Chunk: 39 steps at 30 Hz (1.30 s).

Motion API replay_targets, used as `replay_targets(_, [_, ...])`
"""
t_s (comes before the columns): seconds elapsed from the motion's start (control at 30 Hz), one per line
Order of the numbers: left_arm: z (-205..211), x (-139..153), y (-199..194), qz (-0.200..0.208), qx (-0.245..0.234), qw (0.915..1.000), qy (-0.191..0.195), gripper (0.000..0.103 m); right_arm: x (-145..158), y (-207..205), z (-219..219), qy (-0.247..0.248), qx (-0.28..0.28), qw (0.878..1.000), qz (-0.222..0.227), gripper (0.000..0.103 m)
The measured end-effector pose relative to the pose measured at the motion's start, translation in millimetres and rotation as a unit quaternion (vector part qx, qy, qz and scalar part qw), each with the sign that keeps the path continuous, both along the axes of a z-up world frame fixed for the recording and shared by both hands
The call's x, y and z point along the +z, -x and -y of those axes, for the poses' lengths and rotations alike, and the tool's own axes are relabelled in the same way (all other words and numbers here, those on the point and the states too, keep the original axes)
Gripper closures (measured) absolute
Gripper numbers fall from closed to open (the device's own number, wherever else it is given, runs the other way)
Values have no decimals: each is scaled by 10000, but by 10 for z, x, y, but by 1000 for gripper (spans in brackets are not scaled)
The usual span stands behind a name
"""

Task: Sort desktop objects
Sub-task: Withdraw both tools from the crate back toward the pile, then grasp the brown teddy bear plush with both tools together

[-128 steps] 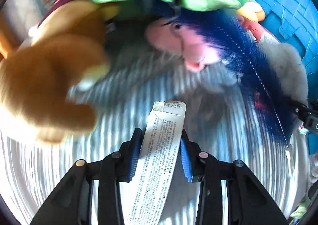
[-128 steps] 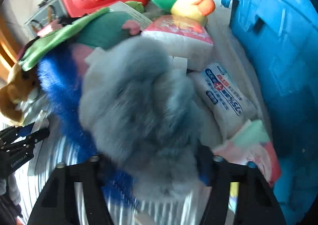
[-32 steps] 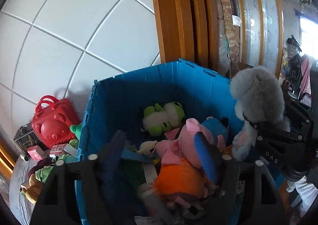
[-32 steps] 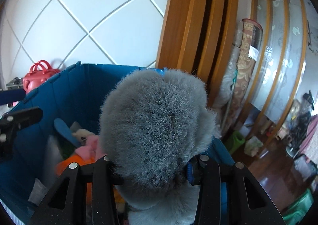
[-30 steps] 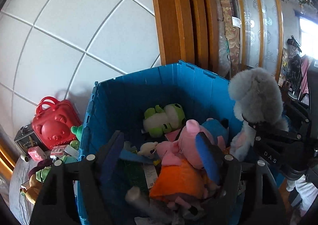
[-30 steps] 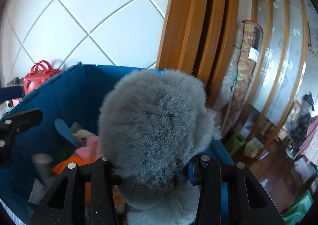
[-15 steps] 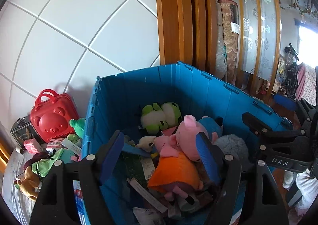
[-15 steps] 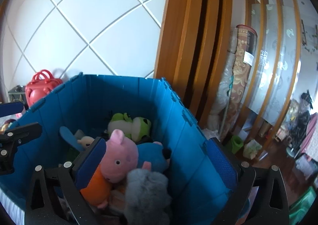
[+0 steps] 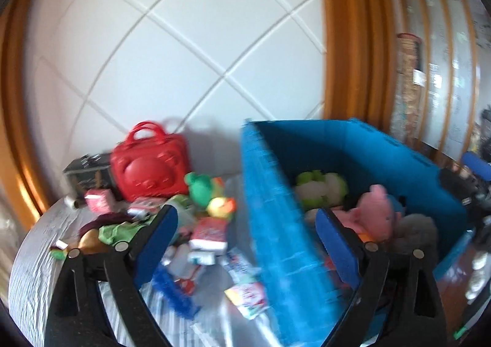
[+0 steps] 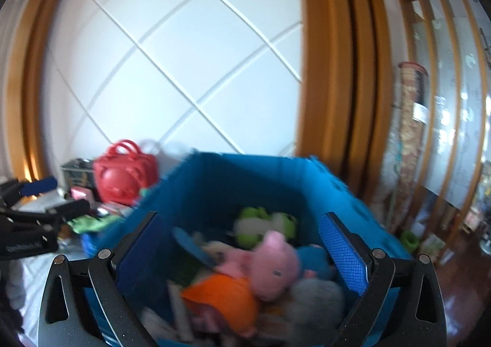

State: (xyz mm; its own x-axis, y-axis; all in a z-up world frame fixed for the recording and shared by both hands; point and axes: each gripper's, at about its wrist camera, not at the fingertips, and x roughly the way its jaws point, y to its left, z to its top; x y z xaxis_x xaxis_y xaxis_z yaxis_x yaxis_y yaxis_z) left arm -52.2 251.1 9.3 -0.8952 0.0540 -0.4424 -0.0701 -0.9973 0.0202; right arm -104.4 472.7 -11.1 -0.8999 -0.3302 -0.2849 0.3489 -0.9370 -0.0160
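A blue crate (image 9: 276,224) stands to the right of the table and holds a pink pig plush (image 10: 273,264), a green frog plush (image 9: 319,187) and the grey plush (image 10: 316,294). The grey plush also shows in the left wrist view (image 9: 414,230). My left gripper (image 9: 245,239) is open and empty, above the crate's left wall. My right gripper (image 10: 242,245) is open and empty, above the crate. On the table lie a red bear case (image 9: 150,169), a green and yellow plush (image 9: 208,193), a blue feather toy (image 9: 175,288) and small packets (image 9: 208,233).
A silver striped tabletop (image 9: 36,270) carries the loose things. A dark box (image 9: 86,175) stands left of the red case. A white quilted wall (image 9: 168,55) rises behind, with wooden posts (image 10: 325,55) to the right. The left gripper shows at the left of the right wrist view (image 10: 30,215).
Both grippers have swung left, bringing the table back into the left view. Before that, the right gripper dropped the grey plush into the crate and the left let go of its paper packet.
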Motion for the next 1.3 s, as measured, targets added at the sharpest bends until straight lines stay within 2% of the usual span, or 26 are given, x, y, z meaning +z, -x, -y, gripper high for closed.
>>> replay_targets(0.13, [760,-201,41,233,615,9978,-68,11,39,-95,450,-11,318,9995,9,0])
replay_targets(0.33, [2001,-656,79,817,1406,9867,-37,11,27,-255,1217,-10,691,9975,169,0])
replay_targets(0.5, [2854,-1132,141,1367,1778,9745,-71,11,-69,-370,1994,-127,1045,9939,318,0])
replay_targets(0.6, [3277,-1420,165,1549,1923,9686,-287,11,-268,-291,2514,-232,1286,9889,711,0])
replay_targets(0.67, [3455,-1591,197,1676,2058,9635,-364,11,-472,-184,2875,-269,1536,9822,1052,0])
replay_targets(0.77, [3670,-1901,324,2133,2204,9505,-502,12,-795,-5,3268,-278,1823,9712,1508,0])
replay_targets(0.83, [3712,-2046,407,2262,2248,9465,-482,17,-1038,171,3476,-289,2004,9597,1948,0])
replay_targets(0.93, [3732,-2247,561,2420,2332,9403,-532,20,-1385,399,3714,-332,2209,9431,2462,0])
replay_targets(1.07, [3667,-2419,883,2379,2314,9399,-806,20,-1678,602,3929,-614,2250,9347,2683,0])
replay_targets(1.17, [3675,-2602,1183,2416,2379,9378,-750,20,-1780,713,4018,-775,2251,9335,2682,0])
replay_targets(1.2, [3715,-2682,1274,2484,2506,9332,-685,21,-1814,748,4060,-851,2251,9330,2675,0])
replay_targets(1.27, [3843,-2764,1290,2521,2702,9274,-580,38,-1857,787,4135,-948,2305,9307,2676,0])
replay_targets(1.3, [3938,-2787,1251,2528,2718,9264,-630,39,-1878,794,4176,-981,2349,9291,2681,0])
